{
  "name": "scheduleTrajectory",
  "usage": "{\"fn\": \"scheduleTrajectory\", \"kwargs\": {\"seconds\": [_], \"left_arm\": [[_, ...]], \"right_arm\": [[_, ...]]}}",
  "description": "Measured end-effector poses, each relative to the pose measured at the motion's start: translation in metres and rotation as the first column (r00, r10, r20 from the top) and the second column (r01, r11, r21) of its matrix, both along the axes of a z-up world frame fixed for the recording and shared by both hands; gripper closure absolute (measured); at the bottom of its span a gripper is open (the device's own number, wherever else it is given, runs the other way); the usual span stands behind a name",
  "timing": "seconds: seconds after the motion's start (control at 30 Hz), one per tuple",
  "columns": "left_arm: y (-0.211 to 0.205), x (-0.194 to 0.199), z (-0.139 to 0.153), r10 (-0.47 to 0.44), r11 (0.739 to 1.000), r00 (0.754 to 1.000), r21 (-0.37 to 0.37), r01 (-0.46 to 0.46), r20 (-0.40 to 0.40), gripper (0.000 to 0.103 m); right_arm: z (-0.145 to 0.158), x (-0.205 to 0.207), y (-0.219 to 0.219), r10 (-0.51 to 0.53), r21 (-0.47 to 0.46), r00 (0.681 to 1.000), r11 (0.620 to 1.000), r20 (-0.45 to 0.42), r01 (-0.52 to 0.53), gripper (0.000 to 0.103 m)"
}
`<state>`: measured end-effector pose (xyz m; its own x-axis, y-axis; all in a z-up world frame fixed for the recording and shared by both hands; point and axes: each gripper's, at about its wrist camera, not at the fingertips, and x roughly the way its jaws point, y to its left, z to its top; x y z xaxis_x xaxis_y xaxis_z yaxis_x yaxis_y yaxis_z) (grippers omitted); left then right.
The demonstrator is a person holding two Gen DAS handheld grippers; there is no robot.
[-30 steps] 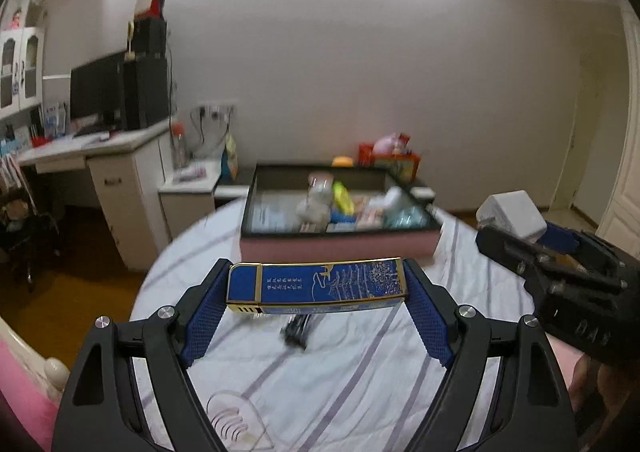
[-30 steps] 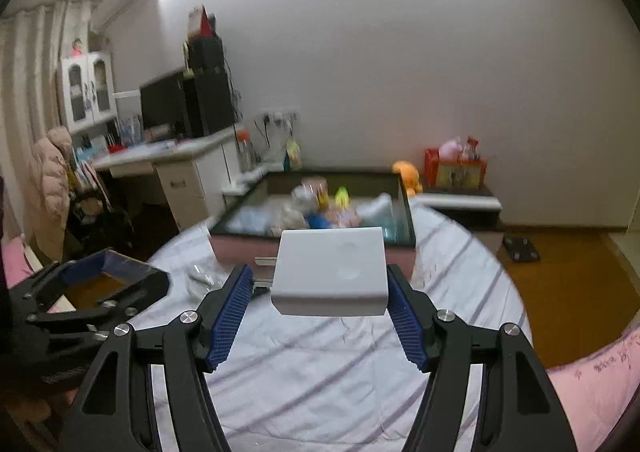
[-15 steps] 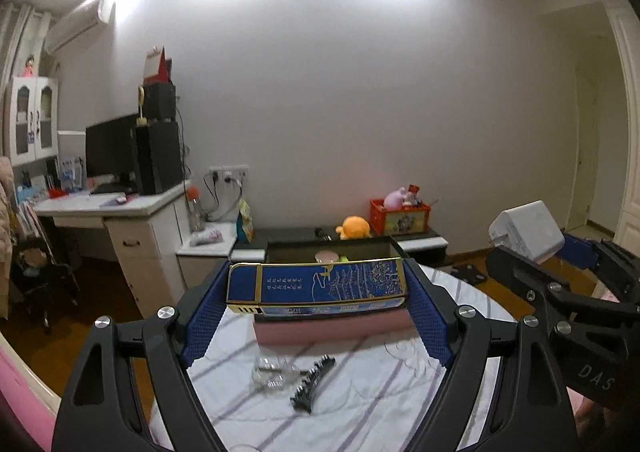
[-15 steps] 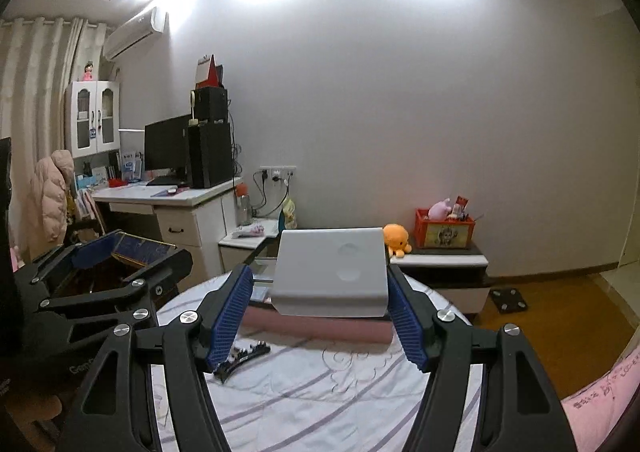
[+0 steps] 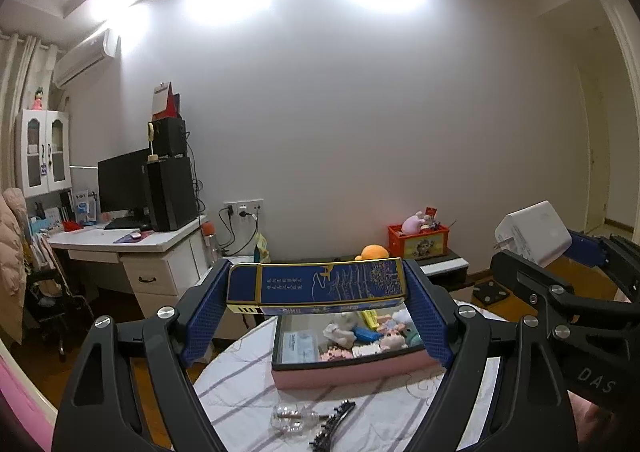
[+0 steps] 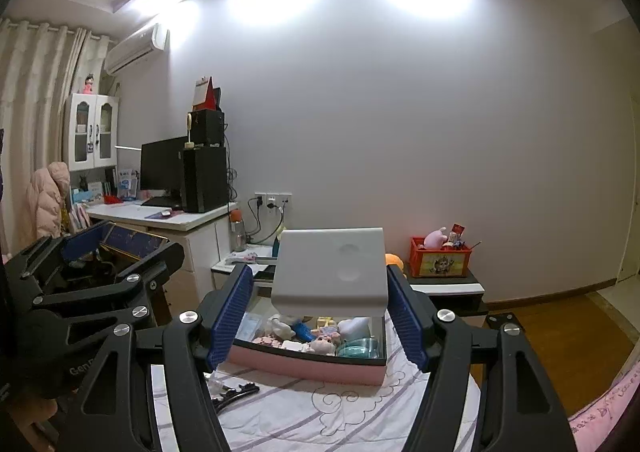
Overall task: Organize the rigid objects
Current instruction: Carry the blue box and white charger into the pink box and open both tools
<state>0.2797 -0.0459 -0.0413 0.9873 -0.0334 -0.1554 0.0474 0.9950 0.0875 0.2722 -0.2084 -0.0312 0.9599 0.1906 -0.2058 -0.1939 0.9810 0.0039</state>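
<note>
both grippers loaded, held above the table short of the tray

your left gripper (image 5: 316,292) pinches the blue box (image 5: 316,284) end to end; your right gripper (image 6: 320,304) clamps the white charger (image 6: 330,272) by its sides. hair clip (image 5: 332,424) and clear bulb thing (image 5: 290,418) lie on the table (image 5: 248,368) in front of the pink tray (image 5: 348,372), already crowded. risk: dropping in from this height bounces things out, or the grippers collide over the tray. vs 0.5 s ago: both views tilted down, tray contents now visible.
</note>
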Motion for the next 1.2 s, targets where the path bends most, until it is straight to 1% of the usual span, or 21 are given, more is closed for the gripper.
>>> {"fn": "scheduleTrajectory", "kwargs": {"seconds": [0.2, 0.3, 0.4, 0.5, 0.57, 0.6, 0.73, 0.77, 0.8, 0.87, 0.93, 1.03, 1.1, 1.2], "left_arm": [[-0.003, 0.026, -0.003, 0.005, 1.000, 1.000, 0.011, -0.005, -0.003, 0.019], [-0.004, 0.045, -0.007, 0.003, 1.000, 1.000, 0.017, -0.003, -0.011, 0.019], [-0.005, 0.070, -0.015, 0.008, 0.999, 1.000, 0.039, -0.007, -0.031, 0.019], [-0.004, 0.103, -0.027, -0.012, 0.999, 0.997, 0.036, 0.015, -0.082, 0.019], [-0.002, 0.128, -0.039, -0.023, 0.999, 0.990, 0.027, 0.027, -0.139, 0.019], [-0.003, 0.135, -0.044, -0.023, 0.999, 0.988, 0.030, 0.028, -0.155, 0.019], [-0.001, 0.177, -0.073, -0.044, 0.999, 0.968, 0.005, 0.046, -0.249, 0.019], [0.000, 0.189, -0.083, -0.048, 0.999, 0.956, -0.004, 0.049, -0.289, 0.019], [0.000, 0.197, -0.091, -0.043, 0.999, 0.946, -0.002, 0.045, -0.320, 0.019], [0.000, 0.210, -0.107, -0.025, 1.000, 0.934, 0.009, 0.030, -0.357, 0.019], [0.000, 0.223, -0.124, -0.010, 1.000, 0.916, 0.018, 0.019, -0.401, 0.019], [0.001, 0.234, -0.138, 0.008, 0.999, 0.897, 0.033, 0.007, -0.441, 0.019], [0.000, 0.237, -0.143, 0.018, 0.999, 0.893, 0.049, 0.004, -0.449, 0.019], [0.004, 0.241, -0.145, 0.022, 0.999, 0.887, 0.049, 0.001, -0.461, 0.018]], "right_arm": [[-0.005, 0.022, -0.003, 0.000, -0.009, 1.000, 1.000, -0.006, 0.000, 0.035], [-0.009, 0.038, -0.004, -0.003, -0.019, 1.000, 1.000, -0.013, 0.002, 0.035], [-0.016, 0.056, -0.003, -0.011, -0.037, 1.000, 0.999, -0.020, 0.011, 0.035], [-0.027, 0.080, -0.003, -0.014, -0.052, 0.999, 0.999, -0.051, 0.011, 0.035], [-0.036, 0.098, -0.002, -0.016, -0.064, 0.997, 0.998, -0.077, 0.011, 0.035], [-0.041, 0.107, -0.002, -0.017, -0.071, 0.995, 0.997, -0.095, 0.010, 0.035], [-0.064, 0.145, -0.003, -0.008, -0.078, 0.984, 0.997, -0.178, -0.006, 0.035], [-0.071, 0.154, -0.004, -0.003, -0.074, 0.980, 0.997, -0.198, -0.012, 0.035], [-0.078, 0.163, -0.004, 0.001, -0.078, 0.974, 0.997, -0.227, -0.019, 0.035], [-0.097, 0.180, -0.004, 0.016, -0.079, 0.960, 0.996, -0.279, -0.039, 0.035], [-0.112, 0.192, -0.003, 0.013, -0.094, 0.946, 0.994, -0.324, -0.046, 0.035], [-0.130, 0.208, -0.002, 0.009, -0.107, 0.928, 0.993, -0.373, -0.053, 0.035], [-0.140, 0.214, -0.003, 0.009, -0.107, 0.917, 0.993, -0.399, -0.056, 0.035], [-0.145, 0.218, -0.005, 0.015, -0.097, 0.912, 0.994, -0.410, -0.059, 0.034]]}}
